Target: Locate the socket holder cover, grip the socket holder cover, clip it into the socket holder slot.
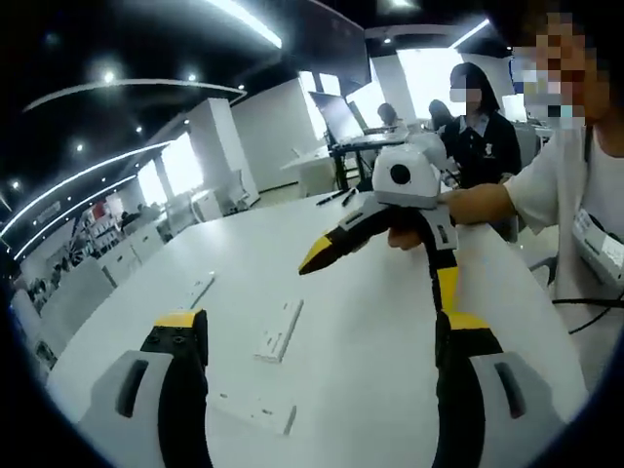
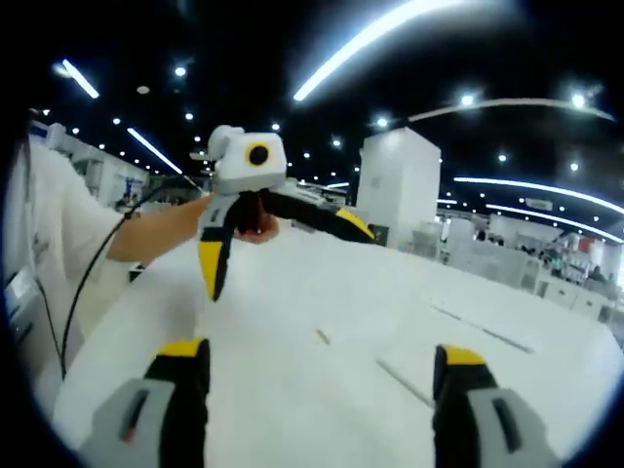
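Since both my left gripper (image 1: 322, 341) and right gripper (image 2: 320, 361) hang spread wide and empty above the table (image 1: 370, 322), nothing's gripped yet, with the white cover pieces (image 1: 280, 330) just lying flat on it.

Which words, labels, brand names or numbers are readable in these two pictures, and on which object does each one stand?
No text is readable in either view.
The white parts on the table show no legible marking.
The person's badge at the right edge of the left gripper view is too blurred to read.
The left gripper and right gripper carry no visible lettering.
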The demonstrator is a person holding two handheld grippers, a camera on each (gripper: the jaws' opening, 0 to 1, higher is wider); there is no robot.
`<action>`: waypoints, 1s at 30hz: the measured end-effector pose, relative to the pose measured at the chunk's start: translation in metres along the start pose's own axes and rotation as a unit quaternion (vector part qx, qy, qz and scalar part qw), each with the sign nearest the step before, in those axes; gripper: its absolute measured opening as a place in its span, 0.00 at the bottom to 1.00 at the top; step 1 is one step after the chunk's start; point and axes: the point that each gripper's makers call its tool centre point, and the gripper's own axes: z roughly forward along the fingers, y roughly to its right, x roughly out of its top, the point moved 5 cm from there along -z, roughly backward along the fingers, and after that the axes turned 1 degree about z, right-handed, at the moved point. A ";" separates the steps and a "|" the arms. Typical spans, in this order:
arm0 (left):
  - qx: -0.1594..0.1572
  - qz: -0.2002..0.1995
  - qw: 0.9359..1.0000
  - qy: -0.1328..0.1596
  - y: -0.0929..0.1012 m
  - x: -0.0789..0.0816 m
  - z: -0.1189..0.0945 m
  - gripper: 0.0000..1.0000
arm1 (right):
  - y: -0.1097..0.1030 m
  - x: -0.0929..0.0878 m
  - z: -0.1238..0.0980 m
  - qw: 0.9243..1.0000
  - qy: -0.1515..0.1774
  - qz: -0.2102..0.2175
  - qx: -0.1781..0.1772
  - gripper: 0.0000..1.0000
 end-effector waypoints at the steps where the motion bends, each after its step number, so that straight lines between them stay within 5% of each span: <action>1: 0.002 0.001 1.000 0.009 0.002 0.002 0.000 0.95 | 0.001 0.000 0.000 1.000 0.001 0.002 -0.001 0.95; 10: 0.033 -0.039 0.990 0.133 0.007 0.023 -0.012 0.95 | 0.006 0.003 -0.003 1.000 0.016 0.016 -0.013 0.95; 17: 0.046 -0.054 0.985 0.158 0.012 0.012 -0.018 0.95 | 0.007 0.004 -0.004 1.000 0.021 0.015 -0.016 0.95; 30: 0.080 -0.050 0.976 0.196 0.021 0.014 -0.034 0.95 | 0.012 0.016 -0.013 0.998 0.050 0.018 -0.031 0.95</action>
